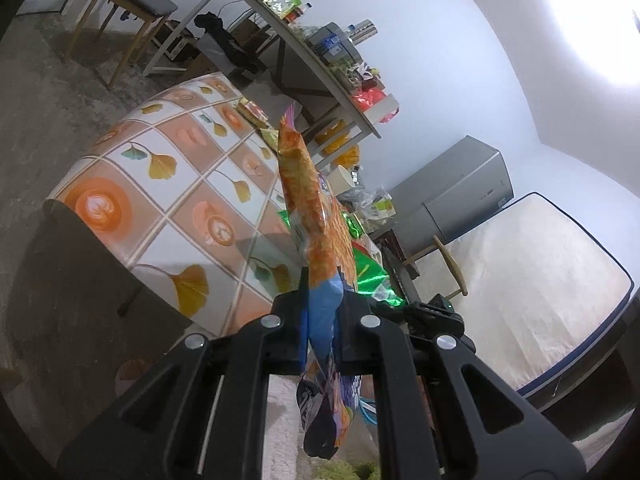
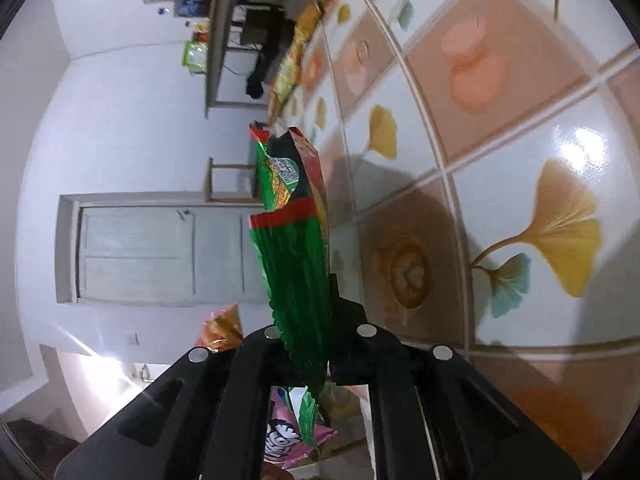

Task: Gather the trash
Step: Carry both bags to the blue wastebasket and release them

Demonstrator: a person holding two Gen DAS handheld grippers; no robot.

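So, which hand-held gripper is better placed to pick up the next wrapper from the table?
Neither yet. The left hand-held gripper is shut on an orange-and-blue snack bag, and the right hand-held gripper is shut on a green snack wrapper. Whichever unloads first can reach the patterned table.

White walls (image 1: pixel 460 40), bare concrete floor (image 1: pixel 36 128). Worktop (image 1: pixel 132 176) wears a glossy tile-print cloth with ginkgo leaves and coffee cups; cluttered side table (image 1: pixel 288 40), wooden stool (image 1: pixel 136 0), grey fridge (image 1: pixel 464 196) and mattress (image 1: pixel 532 280) beyond. Panelled grey door (image 2: pixel 160 252), strong glare high on one wall.
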